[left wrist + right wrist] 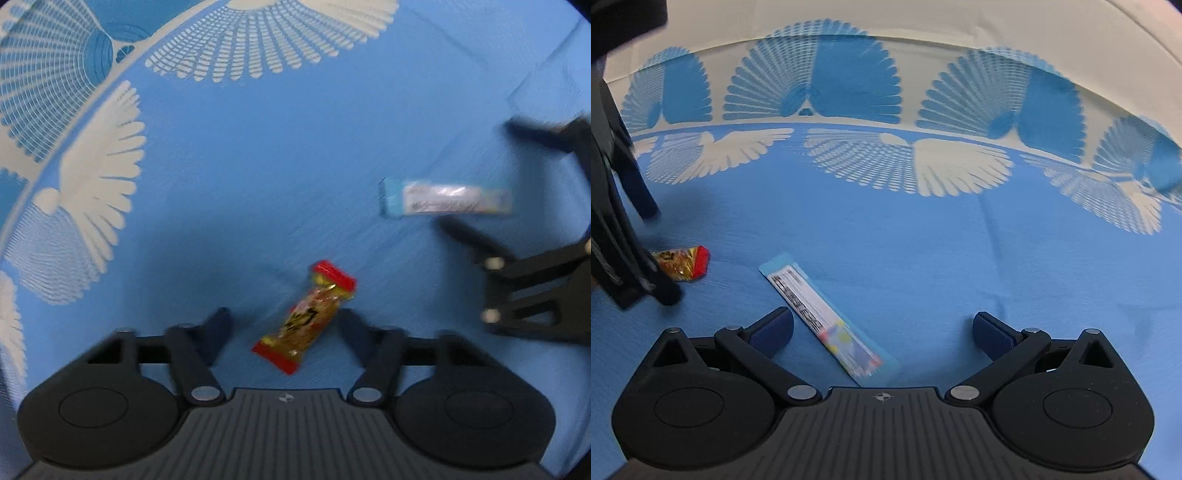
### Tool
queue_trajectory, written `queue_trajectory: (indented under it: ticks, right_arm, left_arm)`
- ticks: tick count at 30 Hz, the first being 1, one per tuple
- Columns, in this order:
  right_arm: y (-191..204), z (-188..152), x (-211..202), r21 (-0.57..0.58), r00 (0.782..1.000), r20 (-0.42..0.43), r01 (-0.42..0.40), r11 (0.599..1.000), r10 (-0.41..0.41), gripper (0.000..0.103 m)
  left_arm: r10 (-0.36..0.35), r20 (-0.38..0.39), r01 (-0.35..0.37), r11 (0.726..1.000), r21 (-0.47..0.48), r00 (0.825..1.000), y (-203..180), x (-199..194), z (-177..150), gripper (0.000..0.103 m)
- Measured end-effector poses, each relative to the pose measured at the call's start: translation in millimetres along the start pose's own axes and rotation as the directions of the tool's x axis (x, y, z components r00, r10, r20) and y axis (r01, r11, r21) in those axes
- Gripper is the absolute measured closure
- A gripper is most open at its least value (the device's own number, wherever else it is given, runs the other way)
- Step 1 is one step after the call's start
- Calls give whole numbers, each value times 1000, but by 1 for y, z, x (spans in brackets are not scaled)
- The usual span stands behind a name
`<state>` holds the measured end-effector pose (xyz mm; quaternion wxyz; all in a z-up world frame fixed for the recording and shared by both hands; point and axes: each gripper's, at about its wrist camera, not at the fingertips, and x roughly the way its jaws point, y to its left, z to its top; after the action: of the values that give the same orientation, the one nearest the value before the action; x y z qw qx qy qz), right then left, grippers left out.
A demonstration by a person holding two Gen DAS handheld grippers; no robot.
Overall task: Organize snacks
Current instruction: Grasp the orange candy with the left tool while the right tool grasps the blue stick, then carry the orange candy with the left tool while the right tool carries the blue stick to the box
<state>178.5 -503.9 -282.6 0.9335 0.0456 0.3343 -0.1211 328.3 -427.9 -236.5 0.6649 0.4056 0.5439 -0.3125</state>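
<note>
A red-and-gold snack packet [306, 317] lies slanted on the blue cloth between the fingers of my left gripper [282, 314]. The gripper points almost straight down. Its right finger [347, 321] is at the packet's edge, while its left finger [219, 321] stands clear of it, so the jaws are open. A long light-blue stick packet [827, 321] lies flat between the wide-open fingers of my right gripper [882, 328], closer to the left finger. In the left wrist view the right gripper [476, 173] straddles that stick packet [447, 199]. In the right wrist view the left gripper [655, 251] hangs over the red packet [683, 264].
The table is covered by a blue cloth [258, 166] printed with white birds and fan shapes. In the right wrist view the cloth [923, 240] ends in a cream border at the far side. Something dark fills that view's top left corner.
</note>
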Motion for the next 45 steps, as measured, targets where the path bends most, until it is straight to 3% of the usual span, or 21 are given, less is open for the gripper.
queue_trajectory:
  ticks: [1, 2, 5, 9, 13, 18, 23, 29, 36, 40, 45]
  right_arm:
    - [1, 2, -1, -9, 1000, 2, -23, 1000, 23, 26]
    - [4, 3, -4, -25, 998, 11, -57, 998, 58, 59]
    - [15, 1, -14, -67, 997, 9, -82, 994, 83, 100]
    - [14, -4, -31, 8, 999, 1, -48, 999, 48, 100]
    - [9, -3, -80, 122, 998, 57, -13, 992, 6, 100]
    - [23, -8, -156, 153, 994, 93, 35, 988, -50, 100]
    - [57, -16, -232, 125, 993, 107, 42, 991, -55, 100]
    - [114, -24, -309, 95, 997, 50, -70, 993, 65, 100]
    - [185, -36, -388, 15, 979, 59, -198, 980, 196, 100]
    - [221, -45, -414, -16, 961, 37, -273, 962, 274, 100]
    - [253, -50, -433, -91, 949, 22, -311, 946, 314, 100]
  left_arm:
    - [-20, 8, 20, 1000, -6, 1000, -1, -3, 1, 83]
    - [-4, 20, 4, 1000, -8, 1000, -2, -5, 0, 84]
    - [17, 48, -16, 1000, -18, 999, -6, -13, -10, 85]
    - [1, 83, 4, 998, -59, 997, -10, -40, -36, 85]
    - [-17, 134, 30, 995, -93, 991, -22, -79, -63, 85]
    - [-53, 209, 80, 989, -123, 976, -41, -143, -116, 85]
    - [-41, 280, 97, 977, -189, 959, -53, -208, -186, 85]
    - [15, 300, 68, 962, -265, 954, -61, -257, -282, 85]
    - [88, 307, 45, 916, -400, 948, -54, -288, -390, 85]
    - [133, 309, 24, 889, -458, 942, -52, -297, -442, 85]
    - [154, 298, 27, 850, -526, 942, -54, -299, -492, 85]
